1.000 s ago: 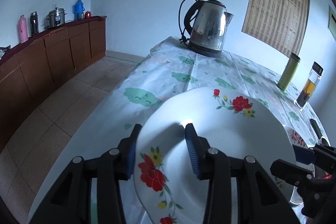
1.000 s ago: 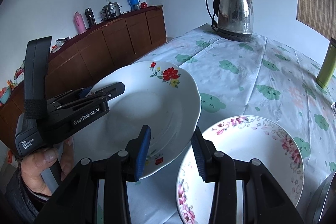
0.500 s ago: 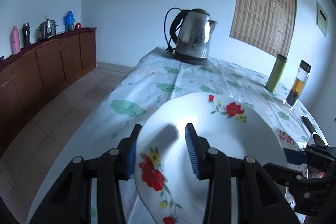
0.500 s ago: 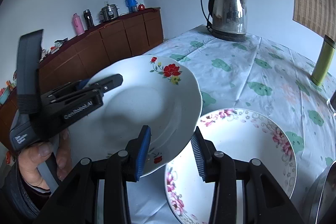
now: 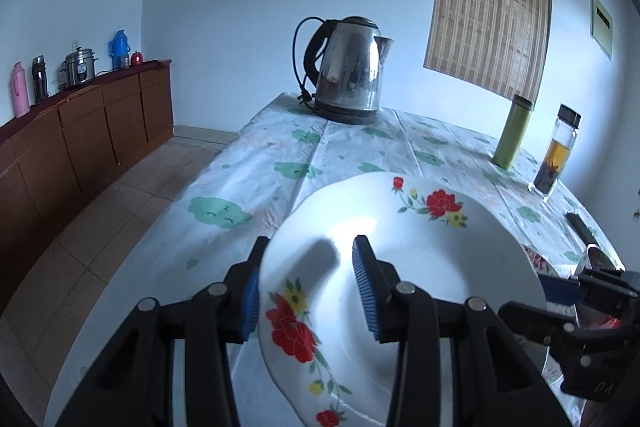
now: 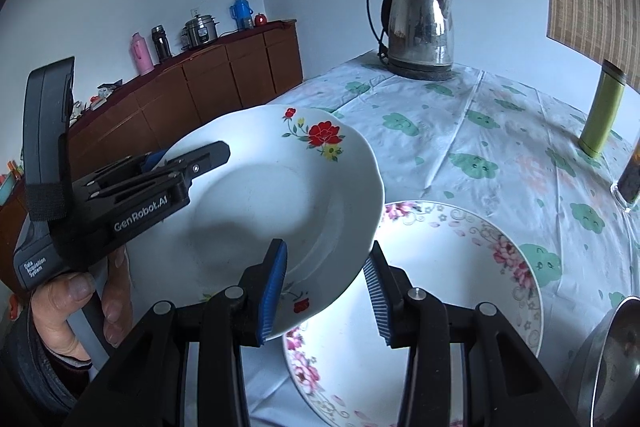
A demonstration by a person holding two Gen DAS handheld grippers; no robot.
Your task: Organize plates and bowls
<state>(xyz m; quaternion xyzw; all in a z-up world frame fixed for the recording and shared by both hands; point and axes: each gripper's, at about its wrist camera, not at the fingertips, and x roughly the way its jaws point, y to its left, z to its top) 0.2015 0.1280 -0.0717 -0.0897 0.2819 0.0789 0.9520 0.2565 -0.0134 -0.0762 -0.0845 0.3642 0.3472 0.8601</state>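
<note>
A white deep plate with red flowers (image 5: 440,267) (image 6: 280,195) hangs tilted above the table, carried between both grippers. My left gripper (image 5: 308,291) (image 6: 192,159) is shut on its left rim, one blue pad under the rim and one on the inside. My right gripper (image 6: 324,291) (image 5: 560,287) is shut on the opposite rim, with the edge passing between its pads. A larger plate with pink flowers (image 6: 440,287) (image 5: 534,261) lies flat on the tablecloth (image 6: 480,131). The white plate overlaps its left edge from above. A hand (image 6: 76,299) holds the left gripper.
A steel kettle (image 5: 348,71) (image 6: 420,27) stands at the table's far end. A green flask (image 5: 514,131) (image 6: 600,111) and a glass tea bottle (image 5: 556,155) stand at the right. A metal vessel (image 6: 612,359) sits at the near right. A brown sideboard (image 5: 80,131) lines the left wall.
Both grippers have carried the white plate to the right. It now overlaps the pink-flowered plate's left rim instead of sitting beside it. Neither grip has changed.
</note>
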